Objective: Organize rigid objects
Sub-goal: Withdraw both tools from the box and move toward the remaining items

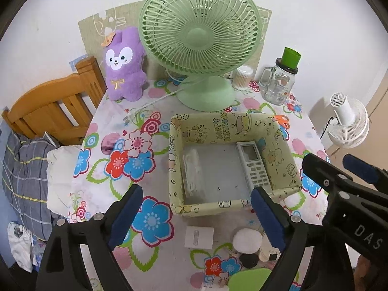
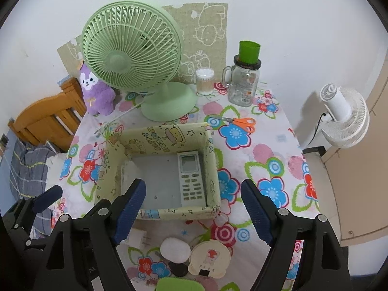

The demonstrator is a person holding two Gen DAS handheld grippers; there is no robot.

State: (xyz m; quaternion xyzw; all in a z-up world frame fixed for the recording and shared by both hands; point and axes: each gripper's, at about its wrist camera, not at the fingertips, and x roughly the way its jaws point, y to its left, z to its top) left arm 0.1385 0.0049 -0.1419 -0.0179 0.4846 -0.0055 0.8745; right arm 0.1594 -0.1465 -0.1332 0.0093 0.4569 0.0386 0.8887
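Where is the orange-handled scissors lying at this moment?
In the right wrist view, the scissors lie flat on the flowered tablecloth, behind the box's right corner and in front of the glass jar.

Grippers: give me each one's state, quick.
Left gripper: open, holding nothing, above the table in front of the box.
Right gripper: open, holding nothing.

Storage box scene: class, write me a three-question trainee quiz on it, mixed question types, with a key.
1. True or false: the remote control lies inside the storage box.
2. The orange scissors lie: A) in the box, B) on the tablecloth beside it, C) in the glass jar.
3. What sits on the jar's lid?

Key: 1 true; 2 B; 3 a green cup.
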